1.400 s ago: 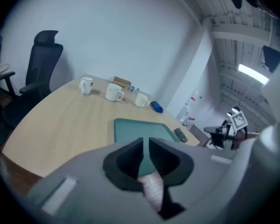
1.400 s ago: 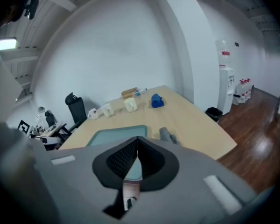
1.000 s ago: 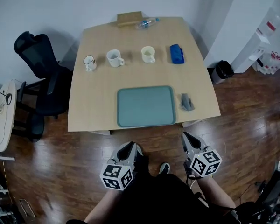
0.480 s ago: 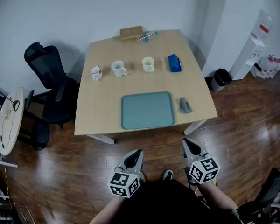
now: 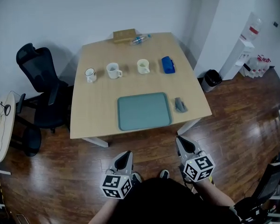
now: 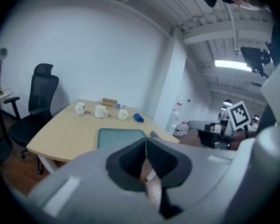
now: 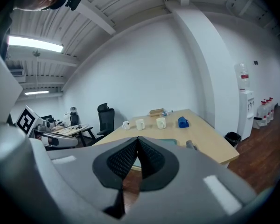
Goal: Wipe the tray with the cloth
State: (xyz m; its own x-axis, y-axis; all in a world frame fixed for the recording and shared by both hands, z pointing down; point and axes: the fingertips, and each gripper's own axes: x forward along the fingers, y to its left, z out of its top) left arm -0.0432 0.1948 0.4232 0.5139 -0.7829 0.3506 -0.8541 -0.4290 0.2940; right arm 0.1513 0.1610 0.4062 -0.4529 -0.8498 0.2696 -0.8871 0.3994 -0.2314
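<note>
A teal tray (image 5: 144, 111) lies near the front edge of the light wood table (image 5: 93, 111). It also shows in the left gripper view (image 6: 120, 136) and the right gripper view (image 7: 167, 143). A small grey cloth (image 5: 179, 104) sits crumpled just right of the tray, and shows again as the cloth (image 6: 154, 134) and the cloth (image 7: 191, 145). My left gripper (image 5: 125, 157) and right gripper (image 5: 182, 143) hang over the wood floor, short of the table. Both are shut with nothing between the jaws, which meet at the left gripper (image 6: 145, 142) and the right gripper (image 7: 137, 139).
Three mugs (image 5: 114, 70), a blue object (image 5: 167, 64), a plastic bottle (image 5: 140, 39) and a wooden block (image 5: 124, 35) stand at the table's far side. A black office chair (image 5: 42, 92) is at the left. A black bin (image 5: 212, 78) and a water dispenser (image 5: 245, 41) are at the right.
The head view has shifted and pulled back, so the table sits higher and farther. Both grippers stay shut and low, in front of the body.
</note>
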